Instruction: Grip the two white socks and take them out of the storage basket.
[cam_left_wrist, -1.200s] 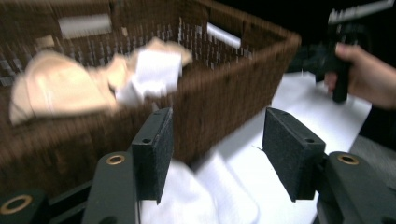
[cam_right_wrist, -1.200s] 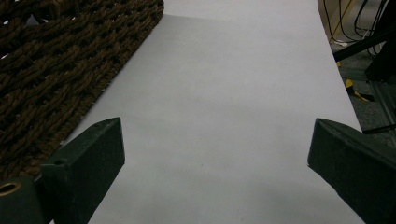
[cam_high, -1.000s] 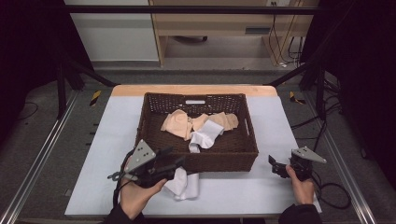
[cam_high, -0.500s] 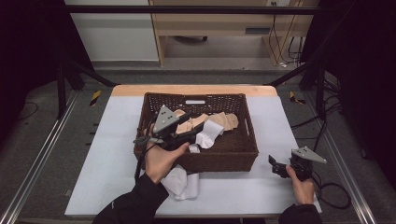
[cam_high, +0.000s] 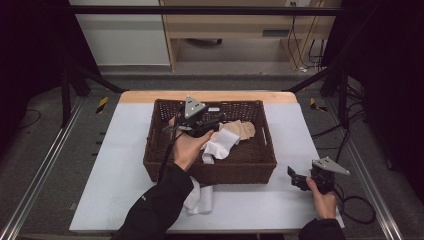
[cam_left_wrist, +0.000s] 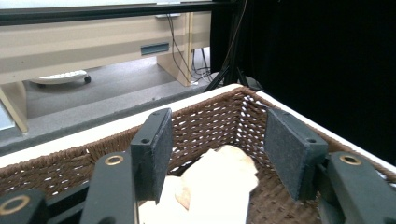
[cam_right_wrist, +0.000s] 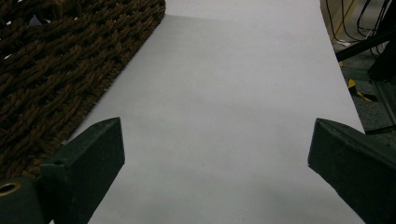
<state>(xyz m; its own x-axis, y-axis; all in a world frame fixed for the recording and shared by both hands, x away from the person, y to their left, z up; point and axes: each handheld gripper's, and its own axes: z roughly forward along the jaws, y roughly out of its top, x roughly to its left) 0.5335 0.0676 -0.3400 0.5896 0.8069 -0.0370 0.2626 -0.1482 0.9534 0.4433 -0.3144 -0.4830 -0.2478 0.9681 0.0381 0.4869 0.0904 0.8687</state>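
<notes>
Left tongs (cam_high: 212, 121) have swung from the frame's lower left into the basket (cam_high: 260, 155), jaws apart over the beige sock (cam_left_wrist: 219, 175) at centre; lower squarely before closing. Right tongs (cam_high: 295, 178) rest apart.

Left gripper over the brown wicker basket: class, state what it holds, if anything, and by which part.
Nothing is held. The left gripper hangs open over the brown wicker basket, its jaws apart above the beige socks.

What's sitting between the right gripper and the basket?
Nothing: in the right gripper view, bare table runs from the open right gripper to the wicker basket.
</notes>
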